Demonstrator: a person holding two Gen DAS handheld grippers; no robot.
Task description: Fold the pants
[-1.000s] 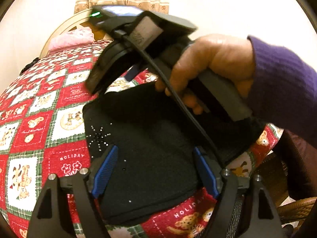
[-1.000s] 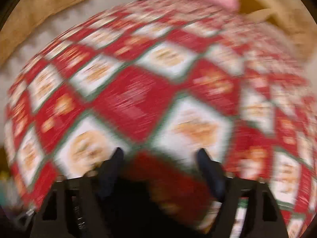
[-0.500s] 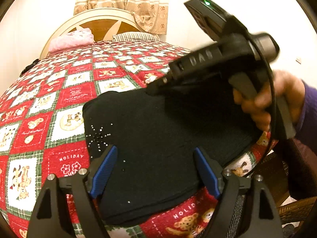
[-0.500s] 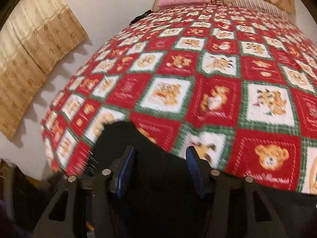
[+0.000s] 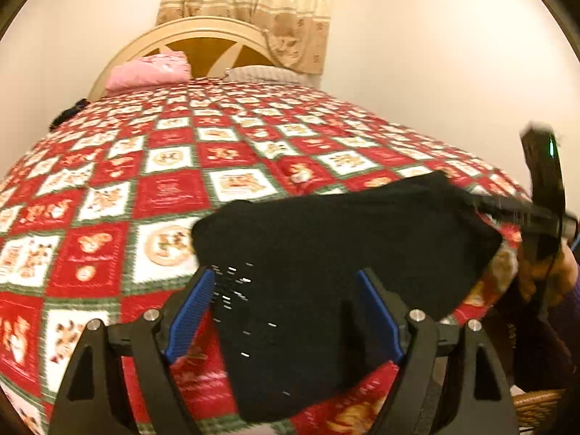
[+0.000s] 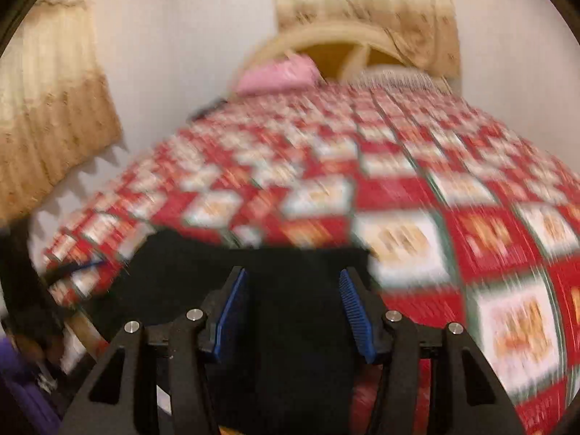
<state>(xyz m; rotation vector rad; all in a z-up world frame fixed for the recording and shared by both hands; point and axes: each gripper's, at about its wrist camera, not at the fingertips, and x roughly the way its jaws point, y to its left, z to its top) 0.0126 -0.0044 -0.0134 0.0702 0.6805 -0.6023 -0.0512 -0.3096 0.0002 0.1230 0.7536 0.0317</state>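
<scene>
Black folded pants (image 5: 344,246) with small shiny studs lie on the red patchwork quilt (image 5: 163,188) near the bed's front edge. My left gripper (image 5: 286,290) hovers over their near part, jaws wide open, with nothing pinched. My right gripper shows in the left wrist view as a black device (image 5: 543,188) at the pants' right corner, held by a hand (image 5: 543,282). In the blurred right wrist view my right gripper (image 6: 293,279) stands open above the pants (image 6: 290,326), pads apart and not pressing on the cloth.
A pink pillow (image 5: 148,72) and a striped pillow (image 5: 261,72) lie at the cream headboard (image 5: 203,32). Beige curtains (image 6: 47,108) hang on the walls. A wicker seat (image 5: 536,406) stands by the bed's front right. A purple sleeve (image 6: 21,380) is at the lower left.
The right gripper swung from above the pants out to their right corner, and its jaws narrowed a little. The left gripper lifted slightly and stayed open.
</scene>
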